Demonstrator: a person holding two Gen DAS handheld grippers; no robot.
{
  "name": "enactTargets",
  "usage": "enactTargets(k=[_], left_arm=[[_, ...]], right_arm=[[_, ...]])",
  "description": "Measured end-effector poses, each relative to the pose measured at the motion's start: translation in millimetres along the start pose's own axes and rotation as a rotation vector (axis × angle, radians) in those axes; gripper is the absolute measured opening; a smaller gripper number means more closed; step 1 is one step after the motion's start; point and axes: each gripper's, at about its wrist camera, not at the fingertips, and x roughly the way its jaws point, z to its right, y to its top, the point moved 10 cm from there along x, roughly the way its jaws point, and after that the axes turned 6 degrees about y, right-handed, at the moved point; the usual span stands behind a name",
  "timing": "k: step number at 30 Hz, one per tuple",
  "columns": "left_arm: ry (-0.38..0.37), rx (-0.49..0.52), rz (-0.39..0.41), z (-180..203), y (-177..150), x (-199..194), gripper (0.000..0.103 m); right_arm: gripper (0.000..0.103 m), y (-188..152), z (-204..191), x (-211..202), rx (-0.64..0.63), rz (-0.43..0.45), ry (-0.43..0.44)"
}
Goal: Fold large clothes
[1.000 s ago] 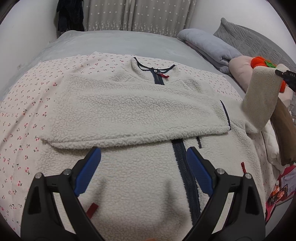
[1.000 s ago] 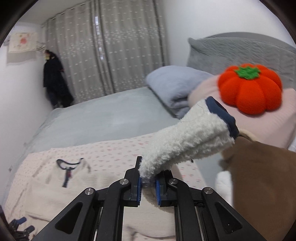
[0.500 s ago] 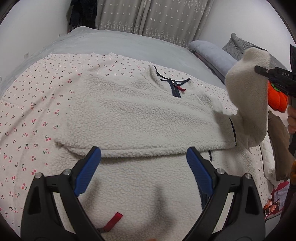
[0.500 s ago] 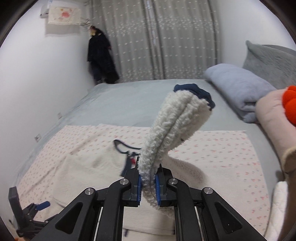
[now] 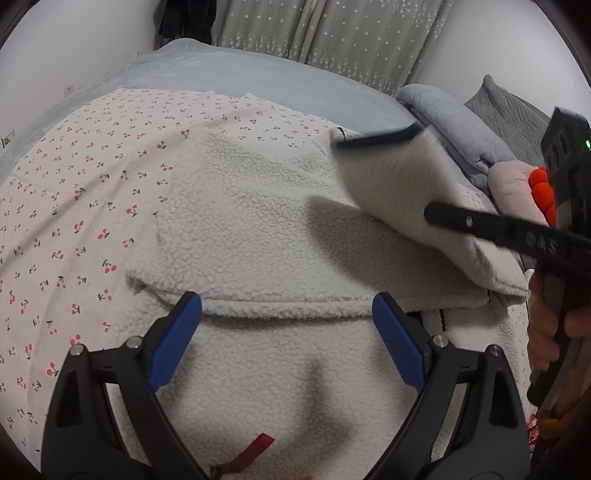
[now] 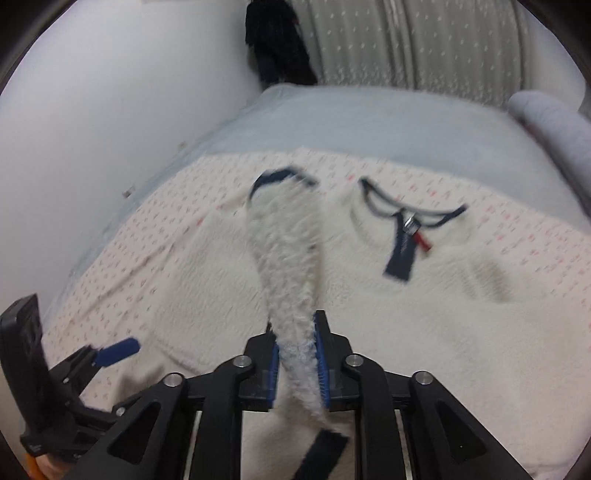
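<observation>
A cream fleece jacket (image 5: 258, 229) with navy trim lies flat on a cherry-print sheet (image 5: 74, 206), one sleeve folded across its chest. My left gripper (image 5: 288, 343) is open and empty, low over the jacket's lower body. My right gripper (image 6: 297, 363) is shut on the other sleeve (image 6: 288, 258) and holds it over the chest, cuff (image 6: 280, 177) pointing toward the far side. In the left wrist view that sleeve (image 5: 402, 188) is blurred and covers the collar. The collar and zip (image 6: 406, 229) show in the right wrist view.
The bed's grey cover (image 5: 266, 81) runs to the curtains (image 5: 332, 33). Grey pillows (image 5: 454, 125), a pink cushion and an orange plush pumpkin (image 5: 541, 192) are stacked at the right. A dark coat (image 6: 277, 44) hangs by the wall.
My right gripper has swung the sleeve from the jacket's right side inward and down over the chest. The left gripper stayed open and shifted a little over the lower body.
</observation>
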Motion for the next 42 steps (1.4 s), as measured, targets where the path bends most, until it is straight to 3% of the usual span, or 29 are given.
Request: enactTargets(k=[1, 3, 5, 12, 16, 19, 22, 25, 26, 28, 30, 33, 36, 38, 42], left_arm=[[0.003, -0.003, -0.004, -1.6, -0.4, 1.2, 0.094], [0.010, -0.007, -0.012, -5.0, -0.1, 3.5, 0.094], [0.014, -0.013, -0.017, -6.0, 1.7, 4.5, 0.094], [-0.029, -0.005, -0.009, 9.5, 13.7, 7.0, 0.094], [-0.094, -0.016, -0.048, 25.9, 18.2, 25.2, 0.094], [-0.090, -0.033, -0.096, 29.7, 18.2, 49.1, 0.093], [-0.085, -0.027, -0.138, 38.7, 13.0, 70.0, 0.075], [-0.062, 0.015, -0.132, 53.3, 11.5, 76.2, 0.033], [-0.044, 0.040, -0.116, 58.6, 13.2, 74.4, 0.010], [0.003, 0.115, -0.061, 70.4, 22.7, 61.6, 0.010], [-0.015, 0.154, 0.025, 83.5, 38.8, 36.1, 0.010], [-0.032, 0.166, 0.138, 88.6, 63.8, -2.3, 0.010], [0.005, 0.170, 0.235, 75.2, 85.9, -29.7, 0.010], [0.049, 0.159, 0.261, 56.9, 92.7, -33.9, 0.010], [0.103, 0.065, 0.179, 6.6, 81.0, -4.4, 0.010]], right_arm=[[0.036, -7.0, -4.2, 0.9, 0.007, -0.018, 0.035], [0.057, -14.0, -5.3, -7.5, -0.004, -0.012, 0.050], [0.063, -15.5, -2.4, -24.5, -0.029, 0.020, 0.032], [0.072, -13.6, 59.1, -97.9, 0.061, 0.141, -0.020], [0.073, -22.6, 101.6, -108.5, 0.148, 0.140, -0.074], [0.073, -39.7, 125.2, -107.7, 0.184, 0.124, -0.110], [0.073, -56.1, 140.0, -111.8, 0.192, 0.121, -0.141], [0.073, -70.5, 159.9, -121.9, 0.215, 0.115, -0.172], [0.073, -74.3, 167.6, -126.6, 0.230, 0.118, -0.183], [0.073, -81.0, 184.4, -140.6, 0.271, 0.132, -0.201], [0.073, -83.2, 197.8, -155.7, 0.308, 0.162, -0.210], [0.073, -84.1, 211.6, -174.4, 0.342, 0.200, -0.223], [0.074, -82.6, 216.8, -185.3, 0.351, 0.222, -0.230], [0.074, -82.1, 218.2, -186.2, 0.349, 0.228, -0.235], [0.074, -83.5, 218.3, -172.5, 0.335, 0.213, -0.246]])
